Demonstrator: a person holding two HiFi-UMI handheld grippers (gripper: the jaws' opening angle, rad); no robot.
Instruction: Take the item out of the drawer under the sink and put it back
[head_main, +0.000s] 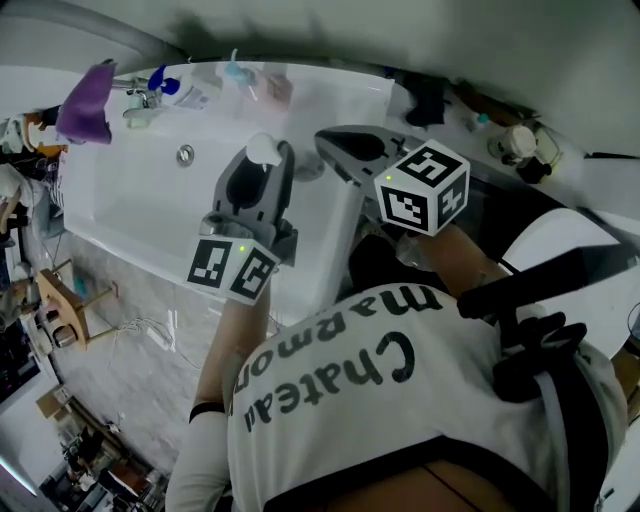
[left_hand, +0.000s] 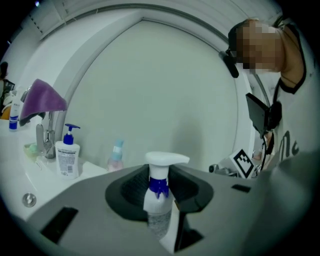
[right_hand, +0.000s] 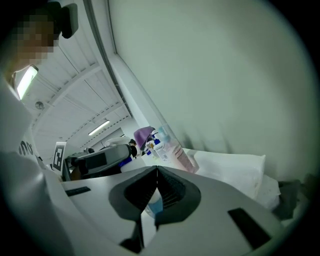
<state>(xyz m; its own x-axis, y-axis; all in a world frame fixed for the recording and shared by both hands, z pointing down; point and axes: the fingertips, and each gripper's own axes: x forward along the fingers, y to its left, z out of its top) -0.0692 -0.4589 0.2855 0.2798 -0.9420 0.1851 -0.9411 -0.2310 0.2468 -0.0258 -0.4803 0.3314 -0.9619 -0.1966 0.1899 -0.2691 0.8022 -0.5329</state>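
With the grey left gripper (left_hand: 160, 199) pinching the white trigger-spray bottle with a blue collar (left_hand: 160, 186) upright above the white sink basin (head_main: 140, 200), hold that grip firm and lower it level toward the drawer, seen in no view. Keep the grey right gripper (right_hand: 156, 194), pressed together and empty, clear for the drawer front.

We have the spray bottle (left_hand: 160, 200) upright between the jaws of the left gripper (head_main: 262, 172), over the sink (head_main: 120, 210). The faucet (left_hand: 47, 141) stands at the left of the sink's back rim, with a cloth (left_hand: 40, 100) draped on it. Just right of the faucet stands a pump bottle (left_hand: 67, 157), and further right a small bottle (left_hand: 116, 156) by the wall. The drain (left_hand: 29, 200) lies in the basin before the faucet. Our right gripper (head_main: 335, 145) sits right of the left one, near the sink's right end.
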